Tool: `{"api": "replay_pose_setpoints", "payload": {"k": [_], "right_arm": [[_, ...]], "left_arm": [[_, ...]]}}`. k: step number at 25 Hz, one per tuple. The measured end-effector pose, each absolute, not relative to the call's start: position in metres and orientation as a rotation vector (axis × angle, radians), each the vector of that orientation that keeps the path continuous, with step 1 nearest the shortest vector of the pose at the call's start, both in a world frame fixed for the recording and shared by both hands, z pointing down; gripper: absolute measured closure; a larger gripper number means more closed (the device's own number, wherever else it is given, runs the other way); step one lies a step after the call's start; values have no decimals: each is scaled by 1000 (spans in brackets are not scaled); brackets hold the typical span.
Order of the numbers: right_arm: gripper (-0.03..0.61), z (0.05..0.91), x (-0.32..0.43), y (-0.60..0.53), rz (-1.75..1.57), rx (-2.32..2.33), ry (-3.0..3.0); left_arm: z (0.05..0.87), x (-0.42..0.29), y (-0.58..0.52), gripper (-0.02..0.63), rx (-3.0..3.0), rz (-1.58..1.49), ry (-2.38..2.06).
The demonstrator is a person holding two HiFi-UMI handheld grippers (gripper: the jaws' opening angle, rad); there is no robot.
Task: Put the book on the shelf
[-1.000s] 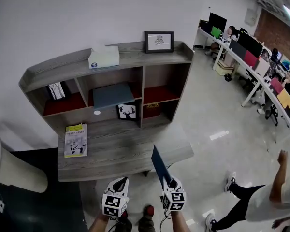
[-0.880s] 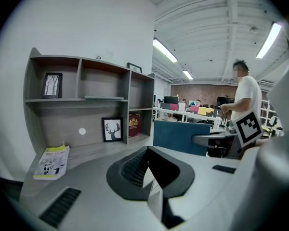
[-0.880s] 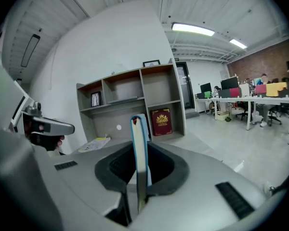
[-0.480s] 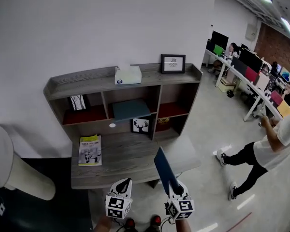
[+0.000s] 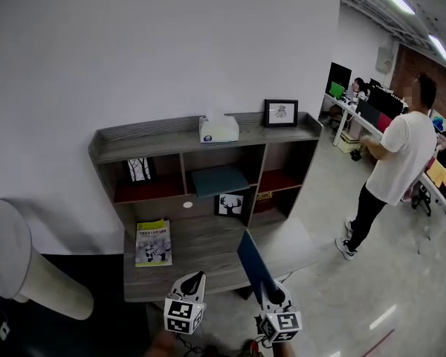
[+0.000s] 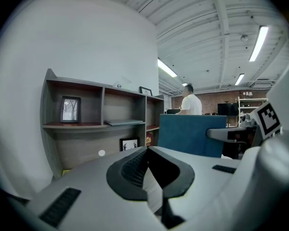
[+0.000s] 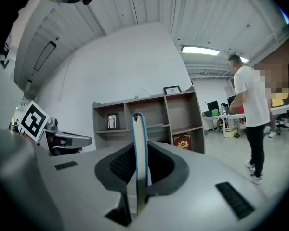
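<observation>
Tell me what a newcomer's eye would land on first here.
The blue book stands out first: it rises on edge from the right gripper, whose jaws are clamped on it, low in the head view. Beyond it is the grey shelf unit, with a tissue box and a framed picture on top. A person in a white shirt stands at the right.

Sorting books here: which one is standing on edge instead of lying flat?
The blue book, clamped on edge in the right gripper. The yellow-green book lies flat, cover up, on the left side of the desk.
</observation>
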State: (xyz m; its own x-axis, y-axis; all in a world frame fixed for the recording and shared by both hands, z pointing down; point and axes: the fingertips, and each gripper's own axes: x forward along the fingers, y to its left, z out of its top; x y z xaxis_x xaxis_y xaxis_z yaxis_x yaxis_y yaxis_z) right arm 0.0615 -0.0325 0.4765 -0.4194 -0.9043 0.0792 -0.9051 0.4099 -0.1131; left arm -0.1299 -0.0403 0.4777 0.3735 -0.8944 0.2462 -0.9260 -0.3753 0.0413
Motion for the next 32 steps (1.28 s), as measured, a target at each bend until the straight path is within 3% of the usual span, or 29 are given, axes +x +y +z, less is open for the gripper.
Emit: {"api": "replay_pose_setpoints", "payload": {"k": [11,23,32], "right_arm": [[517,430,40,-73,34,1706,-2685],[517,342,19,-177,-581,1571,-2658],[517,328,-10,-233,-1051,1330,-2399]], "left_arm": [[474,-160,-67,607,2430,232,-1687],[473,-175,-137,607,2277,216,-1859],[477,-178,-174,607,2184,212,-1950]]}}
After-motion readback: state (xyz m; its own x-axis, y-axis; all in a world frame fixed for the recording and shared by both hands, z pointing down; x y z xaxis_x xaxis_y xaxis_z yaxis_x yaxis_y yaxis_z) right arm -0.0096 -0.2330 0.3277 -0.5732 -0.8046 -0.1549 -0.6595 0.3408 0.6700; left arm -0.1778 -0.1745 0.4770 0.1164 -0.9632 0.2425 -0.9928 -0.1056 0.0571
